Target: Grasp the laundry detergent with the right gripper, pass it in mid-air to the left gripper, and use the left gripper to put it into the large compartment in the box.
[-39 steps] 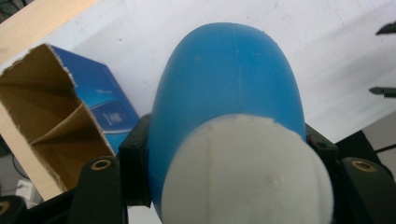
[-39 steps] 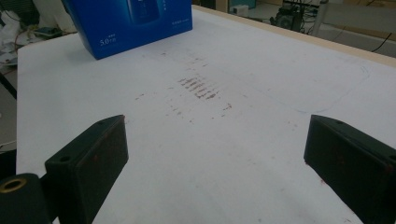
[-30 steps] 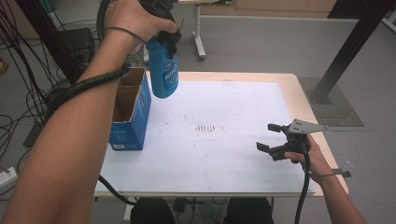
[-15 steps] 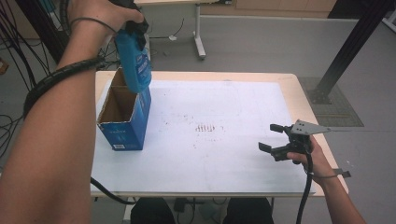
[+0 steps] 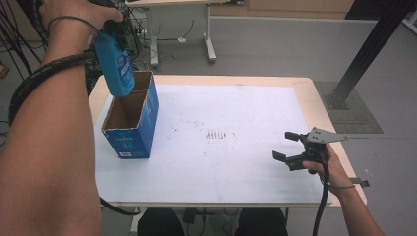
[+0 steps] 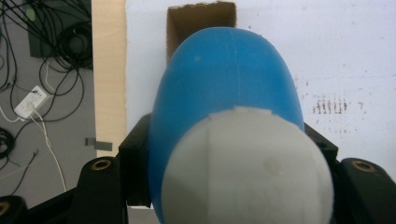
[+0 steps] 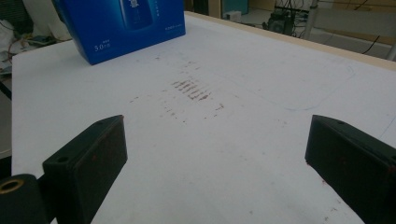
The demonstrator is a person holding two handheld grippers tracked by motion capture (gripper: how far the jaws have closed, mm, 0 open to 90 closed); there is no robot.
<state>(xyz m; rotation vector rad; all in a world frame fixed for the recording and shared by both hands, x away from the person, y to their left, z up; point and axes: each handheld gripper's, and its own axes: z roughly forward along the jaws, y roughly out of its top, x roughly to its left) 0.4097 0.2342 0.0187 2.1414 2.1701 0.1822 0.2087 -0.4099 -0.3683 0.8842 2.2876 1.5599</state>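
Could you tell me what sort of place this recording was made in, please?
Probably a lab or workshop rather than a home: a plain work table on a grey floor, tangled cables and a power strip beside it, and a black metal frame post standing nearby.

Left gripper (image 5: 109, 22): in the high view, largely hidden under the hand; jaws not made out there. Blue bottle (image 6: 229, 98): in the left gripper view, cut off at 6 o'clock, white cap blurred, label unseen; label print in the high view too small to read. Box (image 6: 201, 21): in the left gripper view, mostly hidden behind the bottle, opening peeking out at 12 o'clock; in the right gripper view, cut off at 11 o'clock. Right gripper (image 7: 215, 163): jaws cut off at 6 o'clock.
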